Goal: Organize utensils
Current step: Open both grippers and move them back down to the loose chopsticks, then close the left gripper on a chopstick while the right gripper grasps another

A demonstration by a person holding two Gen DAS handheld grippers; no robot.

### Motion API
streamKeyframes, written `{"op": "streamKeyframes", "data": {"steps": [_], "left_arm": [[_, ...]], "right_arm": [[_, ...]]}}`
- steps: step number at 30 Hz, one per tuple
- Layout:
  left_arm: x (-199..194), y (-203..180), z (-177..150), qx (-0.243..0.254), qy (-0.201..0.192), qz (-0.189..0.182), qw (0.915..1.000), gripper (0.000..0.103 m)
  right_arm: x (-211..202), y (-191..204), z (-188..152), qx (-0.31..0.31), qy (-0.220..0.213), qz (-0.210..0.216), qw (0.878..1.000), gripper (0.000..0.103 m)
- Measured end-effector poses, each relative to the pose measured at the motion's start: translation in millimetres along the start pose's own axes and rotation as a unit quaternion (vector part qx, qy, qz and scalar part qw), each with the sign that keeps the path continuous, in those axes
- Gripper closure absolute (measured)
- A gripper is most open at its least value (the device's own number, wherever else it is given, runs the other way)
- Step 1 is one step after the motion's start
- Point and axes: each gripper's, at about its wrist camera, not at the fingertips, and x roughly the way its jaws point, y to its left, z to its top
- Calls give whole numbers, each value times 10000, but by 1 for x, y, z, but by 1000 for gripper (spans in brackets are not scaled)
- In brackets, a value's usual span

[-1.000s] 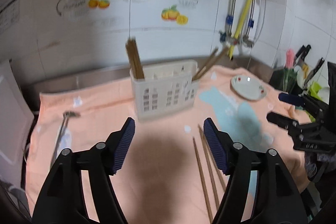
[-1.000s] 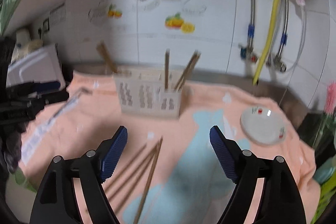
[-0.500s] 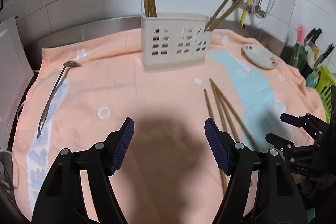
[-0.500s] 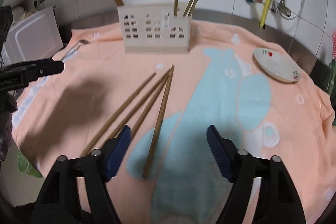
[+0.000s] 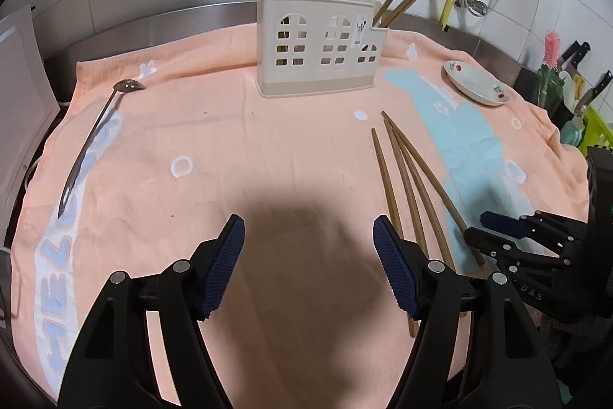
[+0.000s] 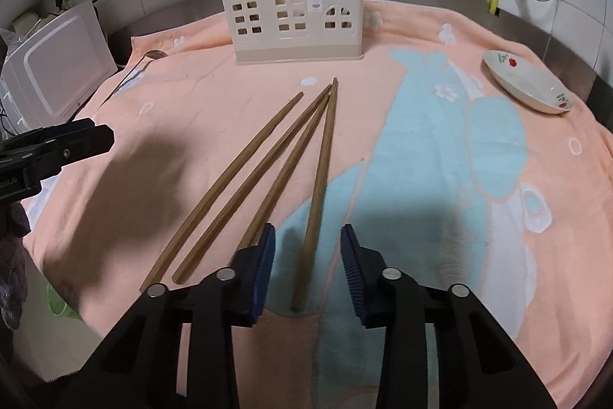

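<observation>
the right gripper (image 6: 307,269), jaws just narrowing but not yet clamped, straddles the rightmost chopstick (image 6: 318,186) to lift it toward the holder (image 6: 295,22), while the left gripper (image 5: 308,267) hangs open, holding nothing.

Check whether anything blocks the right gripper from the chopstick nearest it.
Nothing visible does. The right gripper, whose jaws have just been closing, already straddles the rightmost chopstick on the towel; its pads do not yet touch it.

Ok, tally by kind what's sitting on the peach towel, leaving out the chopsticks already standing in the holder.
Loose chopsticks: 4
Metal spoon: 1
Utensil holder: 1
Plate: 1
Total: 7
</observation>
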Motion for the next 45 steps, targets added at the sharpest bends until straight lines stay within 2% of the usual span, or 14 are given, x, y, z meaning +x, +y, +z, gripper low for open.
{"op": "streamKeyframes", "data": {"steps": [6, 13, 17, 24, 34, 37, 45], "left_arm": [[3, -3, -4, -10, 96, -32, 9999, 34], [10, -8, -10, 12, 238, -85, 9997, 35], [16, -13, -15, 13, 335, -152, 9993, 35], [25, -33, -26, 132, 488, -416, 9979, 40], [37, -52, -27, 152, 637, -797, 9947, 64], [39, -57, -26, 176, 646, -872, 9939, 78], [55, -65, -25, 173, 780, -960, 9922, 88]], "right_arm": [[9, 3, -1, 69, 128, 30, 9999, 82], [15, 1, -1, 119, 205, -62, 9997, 86], [15, 3, -1, 45, 185, -201, 9996, 95], [13, -3, -2, 124, 128, -215, 9996, 95], [-7, -14, 1, 214, -118, -236, 9994, 96], [-16, -16, 4, 195, -256, -264, 9991, 96], [-33, -18, 10, 211, -477, -274, 9983, 96]]}}
